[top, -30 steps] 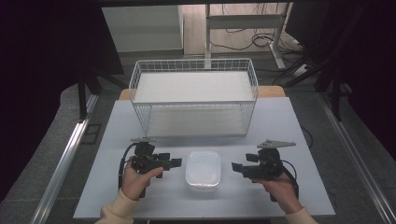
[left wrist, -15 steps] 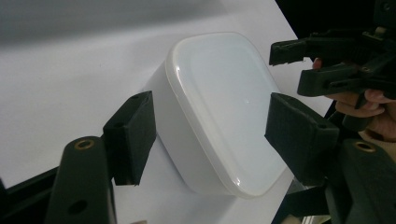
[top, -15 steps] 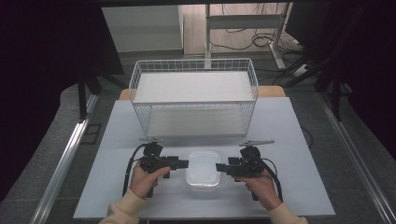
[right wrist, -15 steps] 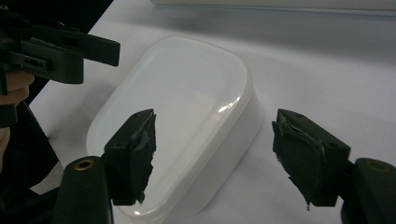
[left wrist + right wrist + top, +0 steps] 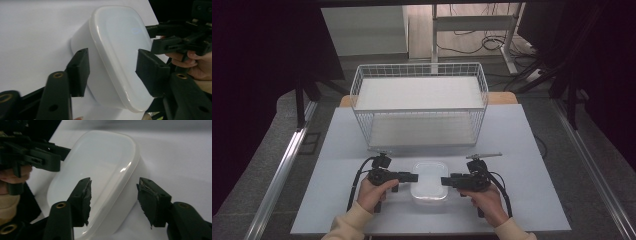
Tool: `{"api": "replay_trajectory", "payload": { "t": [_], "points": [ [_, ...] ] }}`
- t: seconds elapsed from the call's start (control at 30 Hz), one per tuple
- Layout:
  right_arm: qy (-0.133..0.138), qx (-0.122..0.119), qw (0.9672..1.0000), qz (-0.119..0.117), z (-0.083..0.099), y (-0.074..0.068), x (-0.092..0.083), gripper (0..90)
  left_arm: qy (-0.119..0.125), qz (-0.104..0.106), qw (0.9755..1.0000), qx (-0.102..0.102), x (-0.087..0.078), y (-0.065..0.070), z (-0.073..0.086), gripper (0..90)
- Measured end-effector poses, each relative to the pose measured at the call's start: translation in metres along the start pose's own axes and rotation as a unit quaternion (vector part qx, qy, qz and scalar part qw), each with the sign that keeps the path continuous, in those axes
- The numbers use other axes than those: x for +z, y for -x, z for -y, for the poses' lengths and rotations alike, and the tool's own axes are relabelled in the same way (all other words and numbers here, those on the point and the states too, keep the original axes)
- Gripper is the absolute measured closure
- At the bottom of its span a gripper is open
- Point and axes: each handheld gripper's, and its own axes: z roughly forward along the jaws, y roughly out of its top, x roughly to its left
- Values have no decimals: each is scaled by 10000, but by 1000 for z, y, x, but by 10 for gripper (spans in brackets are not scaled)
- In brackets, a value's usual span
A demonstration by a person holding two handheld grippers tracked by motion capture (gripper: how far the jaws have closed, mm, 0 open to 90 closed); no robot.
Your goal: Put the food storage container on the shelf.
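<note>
Risk sits mostly in the white plastic box (image 5: pixel 429 181), which lies near the front edge of the bench (image 5: pixel 532 150), between the two tools, with its lid on. The left hand-held gripper (image 5: pixel 411 176) has its jaws spread around the left end of the box, one jaw over the lid and one beside the wall, not yet pressing as far as I can judge. The right hand-held gripper (image 5: pixel 447 181) is spread in the same way around the right end. The walls look smooth and slope inward, so if the jaws close too near the edge, the box may slip out or tip; if one side lifts before the other, it may tilt. The lid is opaque, so I cannot tell what is inside. Behind it, well apart, stands a white wire basket (image 5: pixel 419 71); it looks empty.
</note>
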Motion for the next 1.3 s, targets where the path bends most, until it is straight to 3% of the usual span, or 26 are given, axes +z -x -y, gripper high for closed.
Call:
{"api": "replay_trajectory", "payload": {
  "t": [0.1, 0.13, 0.23, 0.27, 0.33, 0.37, 0.57, 0.8, 1.0, 1.3],
  "points": [
    [9, 147, 9997, -173, 1, 2, 0, 536, -61, 2, 10000, 9, 3, 1, 1, 526],
    [9, 147, 9997, -173, 1, 2, 0, 536, -59, -99, 9999, 20, 4, 2, 2, 526],
    [84, 304, 9992, -235, 2, 3, -2, 601, -31, -120, 9999, -15, 2, 2, 2, 563],
    [132, 510, 9981, -306, 3, 6, -4, 633, 4, -134, 9999, -10, 2, 3, 3, 608],
    [128, 576, 9977, -347, 4, 6, -5, 643, 72, -148, 9999, -42, 0, 4, 4, 621],
    [159, 749, 9961, -443, 5, 8, -6, 666, 118, -104, 9998, -74, -1, 3, 5, 647],
    [235, 817, 9949, -552, 8, 6, -12, 712, 193, -35, 9998, -50, -8, 8, 10, 705],
    [380, 758, 9942, -666, 10, 1, -23, 785, 318, -89, 9993, 182, -16, 18, 12, 767],
    [458, 396, 9967, -549, 9, -7, -30, 800, 361, -173, 9985, 364, -19, 26, 13, 788],
    [669, 21, 9960, -600, 4, -15, -40, 799, 529, -155, 9963, 653, -31, 39, 11, 797]
  ]
}}
